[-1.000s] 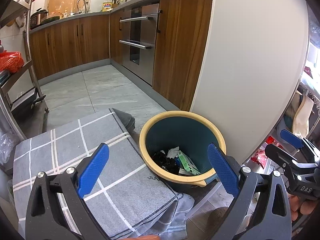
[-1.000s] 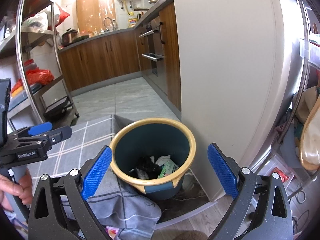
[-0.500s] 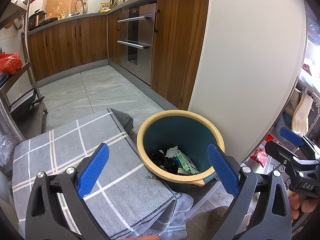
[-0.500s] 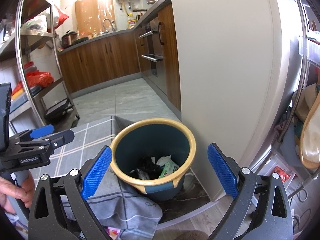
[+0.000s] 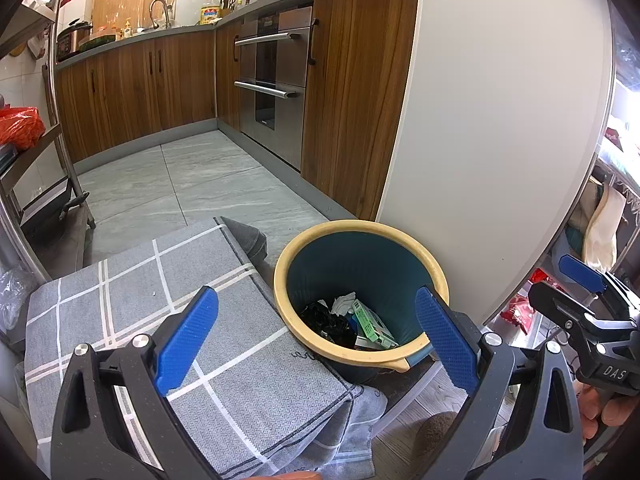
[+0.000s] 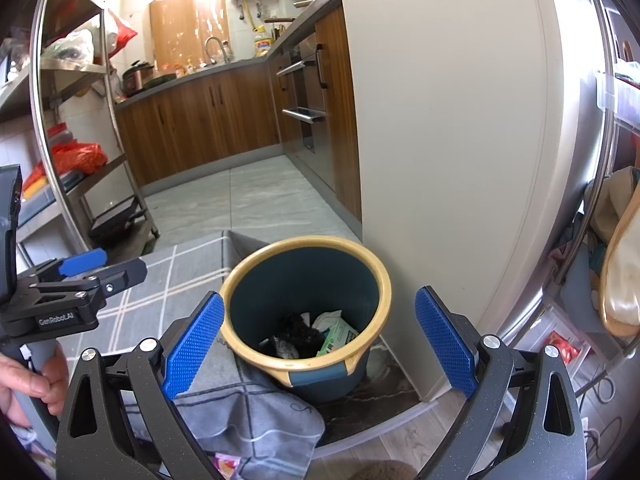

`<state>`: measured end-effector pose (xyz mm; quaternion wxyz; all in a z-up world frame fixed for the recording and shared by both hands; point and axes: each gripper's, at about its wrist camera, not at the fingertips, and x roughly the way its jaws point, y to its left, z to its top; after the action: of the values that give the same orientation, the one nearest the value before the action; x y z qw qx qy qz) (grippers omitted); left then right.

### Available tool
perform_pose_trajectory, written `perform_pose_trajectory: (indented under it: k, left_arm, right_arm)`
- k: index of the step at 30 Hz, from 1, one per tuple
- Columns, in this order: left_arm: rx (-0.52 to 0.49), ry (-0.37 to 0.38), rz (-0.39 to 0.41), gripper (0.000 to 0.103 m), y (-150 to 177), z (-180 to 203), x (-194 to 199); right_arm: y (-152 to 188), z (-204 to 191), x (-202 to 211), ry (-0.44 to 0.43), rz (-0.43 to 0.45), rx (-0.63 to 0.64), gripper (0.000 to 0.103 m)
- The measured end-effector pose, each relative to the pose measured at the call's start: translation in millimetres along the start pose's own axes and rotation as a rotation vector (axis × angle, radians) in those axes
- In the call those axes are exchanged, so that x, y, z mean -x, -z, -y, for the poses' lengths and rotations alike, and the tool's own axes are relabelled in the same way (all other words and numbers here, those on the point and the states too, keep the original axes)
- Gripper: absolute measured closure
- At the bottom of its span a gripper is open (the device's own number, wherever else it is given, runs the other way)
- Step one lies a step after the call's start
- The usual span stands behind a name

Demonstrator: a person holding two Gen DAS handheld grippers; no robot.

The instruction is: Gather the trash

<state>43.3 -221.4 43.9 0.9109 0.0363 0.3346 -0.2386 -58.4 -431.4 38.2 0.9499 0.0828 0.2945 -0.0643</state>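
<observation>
A dark teal trash bin with a yellow rim (image 5: 404,240) stands on the floor beside a white cabinet panel; it also shows in the right wrist view (image 6: 372,264). Trash (image 5: 352,320) lies at its bottom: black crumpled wrap, white paper and a green packet, seen also in the right wrist view (image 6: 316,334). My left gripper (image 5: 316,332) is open and empty, above the grey checked cloth (image 5: 140,280) and the bin's left rim. My right gripper (image 6: 320,340) is open and empty, straddling the bin from above.
The white panel (image 5: 500,120) rises right behind the bin. Wooden cabinets and an oven (image 5: 272,80) line the far side of a tiled floor (image 5: 192,184). A metal rack (image 6: 80,160) stands left. A cluttered shelf area (image 6: 612,260) lies right.
Both grippers have drifted slightly; the bin sits a little lower and nearer in the left wrist view. Both stay open and empty.
</observation>
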Motion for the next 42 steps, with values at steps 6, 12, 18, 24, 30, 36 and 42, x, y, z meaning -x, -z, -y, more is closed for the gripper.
perform_pose_trajectory:
  k: [6,12,18,24,30,36,42]
  left_arm:
    - [0.000,0.000,0.000,0.006,-0.1,-0.1,0.1]
    - [0.001,-0.001,0.000,0.006,-0.3,0.3,-0.4]
    - [0.004,0.000,-0.001,0.006,-0.4,0.2,-0.6]
    - [0.005,0.001,-0.002,0.006,-0.4,-0.4,-0.7]
    - [-0.004,0.020,-0.001,0.006,1.4,1.4,-1.2]
    - [-0.004,0.016,-0.001,0.006,2.2,2.3,-1.1]
    - [0.008,0.004,-0.011,0.006,0.7,1.5,-3.5]
  right_arm:
    - [1.3,-0.1,1.0,0.002,0.000,-0.003,0.007]
    - [2.4,-1.0,1.5,0.004,-0.001,-0.004,0.007]
    - [2.8,-1.6,1.6,0.005,-0.003,-0.006,0.007]
    - [2.5,-1.5,2.4,0.009,-0.003,-0.009,0.007]
    - [2.3,-1.0,2.2,0.009,-0.003,-0.008,0.007]
    - [2.9,-2.7,4.3,0.014,-0.004,-0.015,0.007]
    - [2.6,-1.9,3.8,0.013,-0.004,-0.015,0.007]
